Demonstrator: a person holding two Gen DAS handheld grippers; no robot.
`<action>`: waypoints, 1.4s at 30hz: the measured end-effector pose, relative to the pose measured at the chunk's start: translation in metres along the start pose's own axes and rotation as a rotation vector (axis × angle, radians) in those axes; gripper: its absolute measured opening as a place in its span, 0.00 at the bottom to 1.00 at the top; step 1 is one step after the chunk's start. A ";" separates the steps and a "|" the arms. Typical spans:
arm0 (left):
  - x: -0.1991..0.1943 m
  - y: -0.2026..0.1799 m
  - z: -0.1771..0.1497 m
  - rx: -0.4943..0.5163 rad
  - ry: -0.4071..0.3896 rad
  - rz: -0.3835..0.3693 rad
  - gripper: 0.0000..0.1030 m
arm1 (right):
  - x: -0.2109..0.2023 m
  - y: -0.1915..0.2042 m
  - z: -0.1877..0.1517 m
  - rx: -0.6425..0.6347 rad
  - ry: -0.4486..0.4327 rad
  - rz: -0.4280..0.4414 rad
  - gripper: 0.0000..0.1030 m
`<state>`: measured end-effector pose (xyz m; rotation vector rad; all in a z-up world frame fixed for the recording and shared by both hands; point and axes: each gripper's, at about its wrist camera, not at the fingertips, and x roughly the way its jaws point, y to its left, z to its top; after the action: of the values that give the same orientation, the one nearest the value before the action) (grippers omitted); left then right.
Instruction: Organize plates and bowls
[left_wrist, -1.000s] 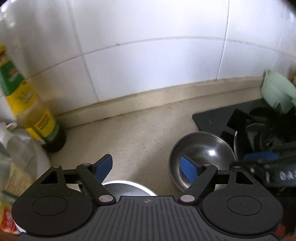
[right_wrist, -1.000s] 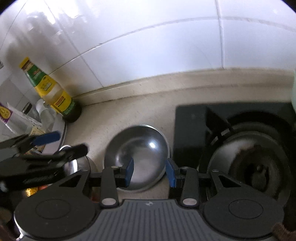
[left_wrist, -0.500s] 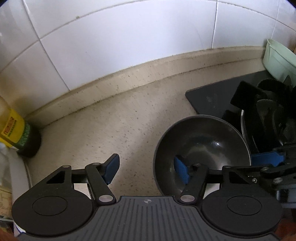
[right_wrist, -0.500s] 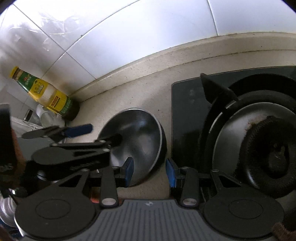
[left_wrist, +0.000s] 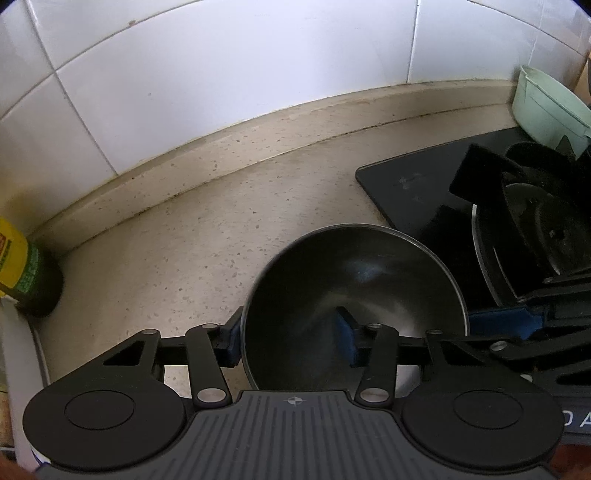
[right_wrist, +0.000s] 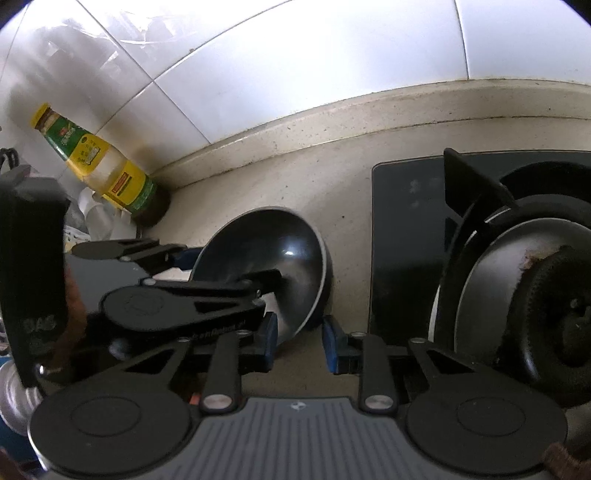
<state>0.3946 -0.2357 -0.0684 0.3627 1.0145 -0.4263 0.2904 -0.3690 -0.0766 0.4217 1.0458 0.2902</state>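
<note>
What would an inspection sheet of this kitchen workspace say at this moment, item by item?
Surface: speckled beige countertop, dark stains along its back edge.
Job's things: one steel bowl, tilted, beside the gas hob.
Clutter: sauce bottle in the corner by the wall; pale green container behind the hob; packages at the left edge, too blurred to name.
Grippers: left gripper shut on the bowl's wall, one pad inside, one outside; right gripper shut on the opposite rim.
Cables: nothing seen.
Surroundings: white wall tiles.
</note>
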 end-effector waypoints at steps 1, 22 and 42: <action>0.000 0.001 0.000 -0.003 0.000 0.000 0.55 | 0.001 0.000 0.000 0.003 0.002 0.001 0.23; -0.001 0.008 -0.003 -0.023 0.005 -0.016 0.51 | 0.017 -0.016 -0.001 0.155 0.033 0.075 0.28; -0.075 0.010 0.005 -0.049 -0.153 0.008 0.56 | -0.045 0.009 0.028 0.113 -0.111 0.096 0.26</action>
<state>0.3688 -0.2166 0.0000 0.2859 0.8725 -0.4147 0.2933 -0.3858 -0.0259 0.5841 0.9374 0.2907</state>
